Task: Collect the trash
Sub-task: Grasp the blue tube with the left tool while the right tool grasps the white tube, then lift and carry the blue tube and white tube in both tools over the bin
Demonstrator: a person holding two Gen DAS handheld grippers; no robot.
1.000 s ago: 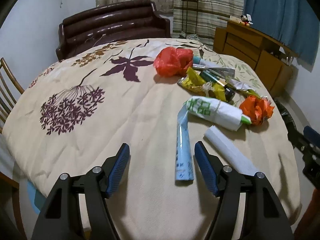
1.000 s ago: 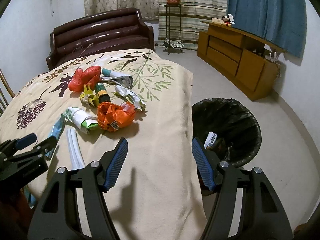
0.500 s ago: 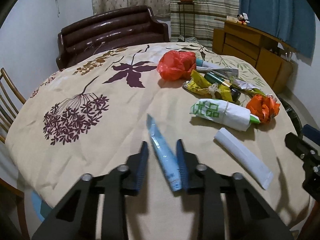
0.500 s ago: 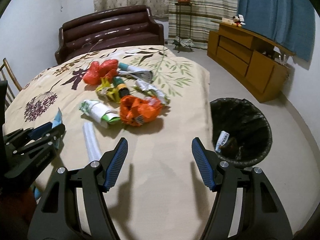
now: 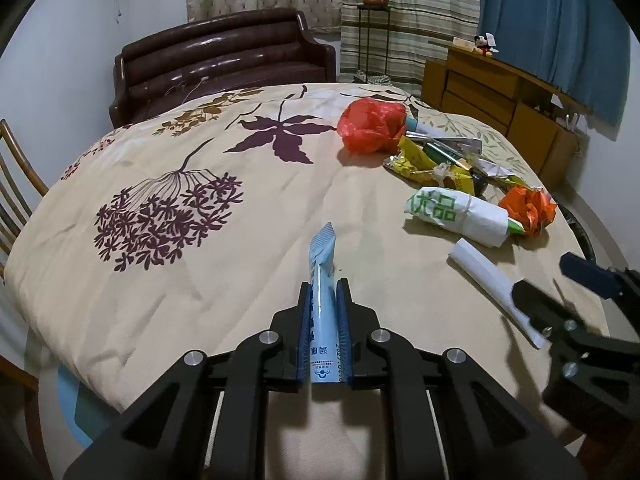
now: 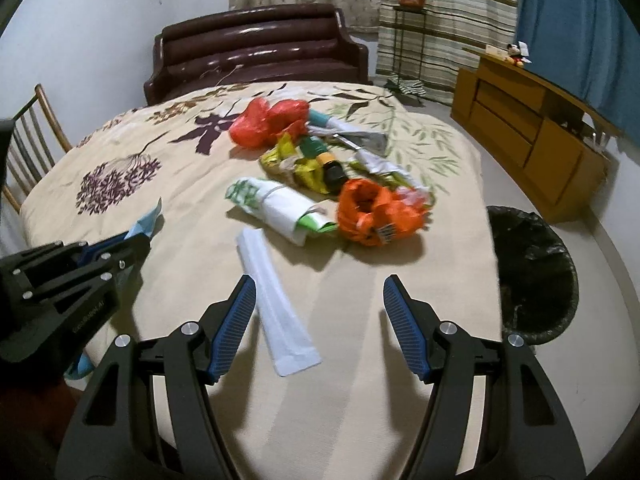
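My left gripper (image 5: 325,285) is shut on a light blue tube (image 5: 321,252), which sticks out forward over the floral tablecloth (image 5: 200,264). The right wrist view shows the same tube (image 6: 151,218) at the left. My right gripper (image 6: 320,280) stands open above the cloth, its left finger beside a flat white wrapper (image 6: 276,304); nothing is between its pads. Further back lie a white bag with green print (image 6: 276,208), a crumpled orange bag (image 6: 376,212), a red bag (image 6: 268,120) and yellow wrappers with a dark bottle (image 6: 316,168).
A black-lined trash bin (image 6: 536,268) stands on the floor right of the table. A brown sofa (image 5: 224,56) is behind the table, a wooden chair (image 5: 16,184) at its left, a wooden cabinet (image 6: 532,136) at the right wall.
My left gripper closed on the blue tube and lifted its near end, so the tube now points forward. My right gripper swung left from over the bin toward the white wrapper, still open.
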